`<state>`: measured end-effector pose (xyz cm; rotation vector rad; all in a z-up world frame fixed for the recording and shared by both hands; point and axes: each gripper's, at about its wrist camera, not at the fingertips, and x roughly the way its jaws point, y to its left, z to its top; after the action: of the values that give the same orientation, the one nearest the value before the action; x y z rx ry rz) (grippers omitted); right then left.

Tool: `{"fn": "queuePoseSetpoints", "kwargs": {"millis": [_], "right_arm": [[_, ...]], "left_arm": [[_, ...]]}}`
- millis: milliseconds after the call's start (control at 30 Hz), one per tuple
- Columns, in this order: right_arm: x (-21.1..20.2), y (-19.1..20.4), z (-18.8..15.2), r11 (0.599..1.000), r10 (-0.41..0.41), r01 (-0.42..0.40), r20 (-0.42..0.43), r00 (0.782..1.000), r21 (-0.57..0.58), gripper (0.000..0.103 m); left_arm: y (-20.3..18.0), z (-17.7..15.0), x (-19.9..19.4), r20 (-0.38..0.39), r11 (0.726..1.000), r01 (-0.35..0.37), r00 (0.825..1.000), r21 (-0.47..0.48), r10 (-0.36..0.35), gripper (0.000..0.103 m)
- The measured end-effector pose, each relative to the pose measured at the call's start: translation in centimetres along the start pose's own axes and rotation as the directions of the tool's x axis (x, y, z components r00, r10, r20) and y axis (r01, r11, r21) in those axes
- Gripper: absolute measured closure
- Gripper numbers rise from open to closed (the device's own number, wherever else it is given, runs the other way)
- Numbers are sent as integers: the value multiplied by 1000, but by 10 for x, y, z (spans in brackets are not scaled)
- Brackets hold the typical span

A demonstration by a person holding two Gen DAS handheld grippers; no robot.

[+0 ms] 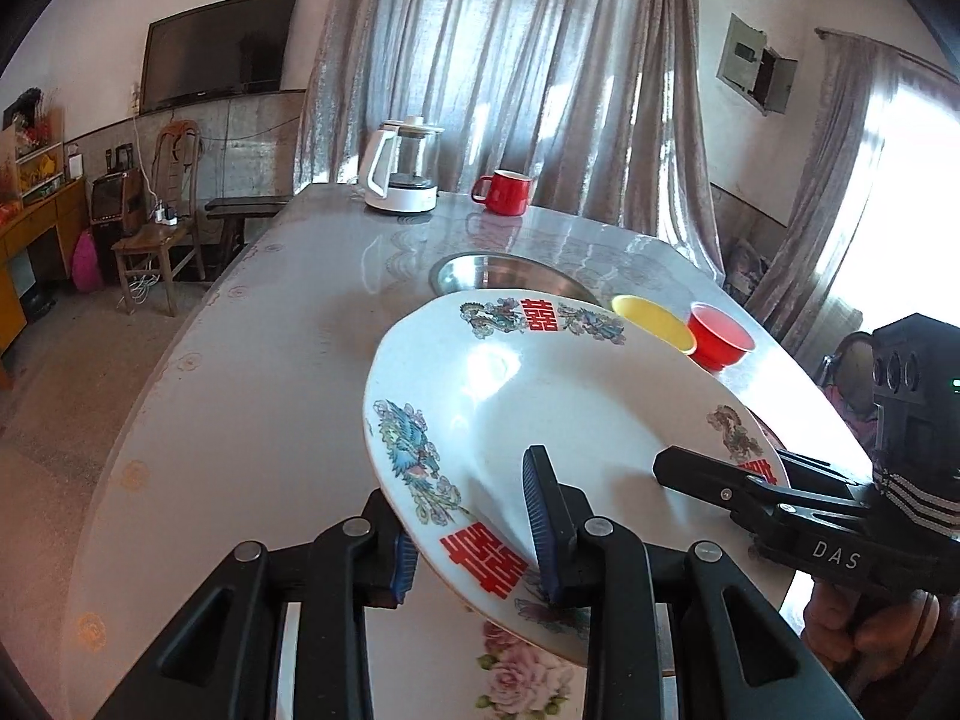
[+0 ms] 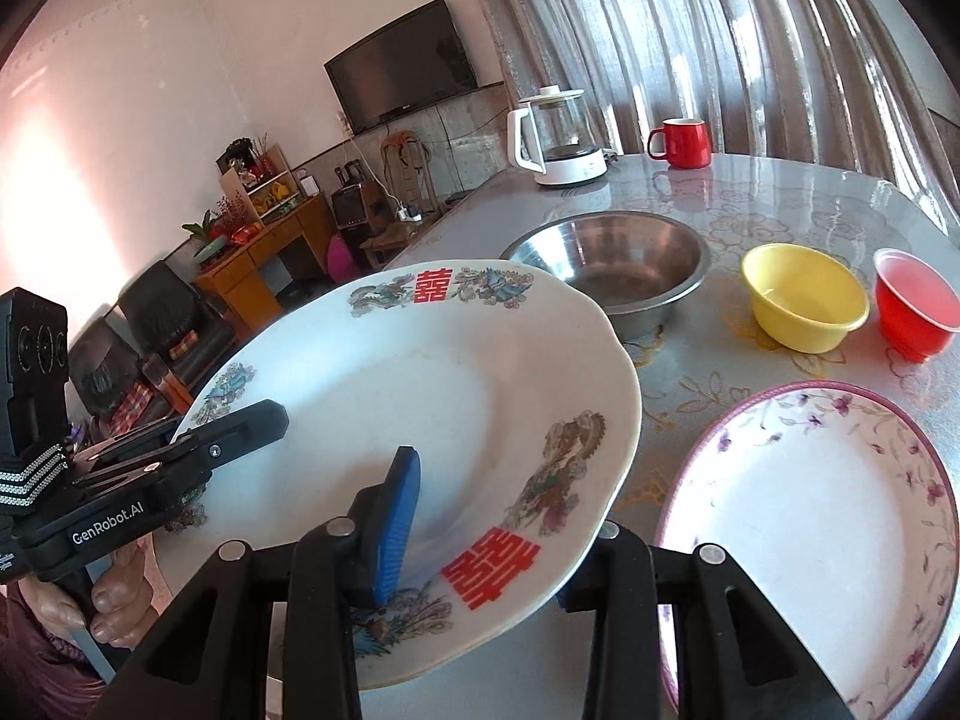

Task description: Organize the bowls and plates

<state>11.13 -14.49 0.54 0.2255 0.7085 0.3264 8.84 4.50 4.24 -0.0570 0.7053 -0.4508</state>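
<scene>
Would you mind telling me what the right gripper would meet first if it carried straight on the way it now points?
Probably the steel bowl: the right gripper, clamped on the dragon plate, points over the plate's far edge at it. Depth is unclear, so it might pass above the rim.

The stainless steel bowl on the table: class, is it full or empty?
Empty. The right wrist view looks into the stainless steel bowl and shows only bare metal inside; the lifted white plate hides just its near rim.
</scene>
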Motion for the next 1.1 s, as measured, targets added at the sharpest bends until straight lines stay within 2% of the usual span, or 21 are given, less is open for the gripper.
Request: {"fn": "queuePoseSetpoints", "kwargs": {"millis": [300, 600, 900, 1000, 1100], "right_arm": [[-62, -52, -30, 990, -116, 113, 35, 993, 85, 67], [-91, -110, -56, 952, -231, 227, -2, 973, 205, 67], [-92, -142, -66, 918, -291, 294, -51, 955, 265, 66], [-89, -149, -68, 910, -289, 296, -69, 955, 292, 64], [-90, -147, -65, 907, -329, 335, -67, 942, 255, 64]], "left_arm": [[-77, -12, 25, -66, 991, 125, 990, 45, -122, 72], [-133, -24, 64, -177, 976, 209, 965, 64, -195, 70], [-148, -30, 99, -255, 974, 222, 945, 40, -205, 67], [-148, -28, 102, -252, 976, 214, 947, 44, -197, 65], [-148, -28, 102, -249, 976, 211, 949, 45, -193, 65]]}}
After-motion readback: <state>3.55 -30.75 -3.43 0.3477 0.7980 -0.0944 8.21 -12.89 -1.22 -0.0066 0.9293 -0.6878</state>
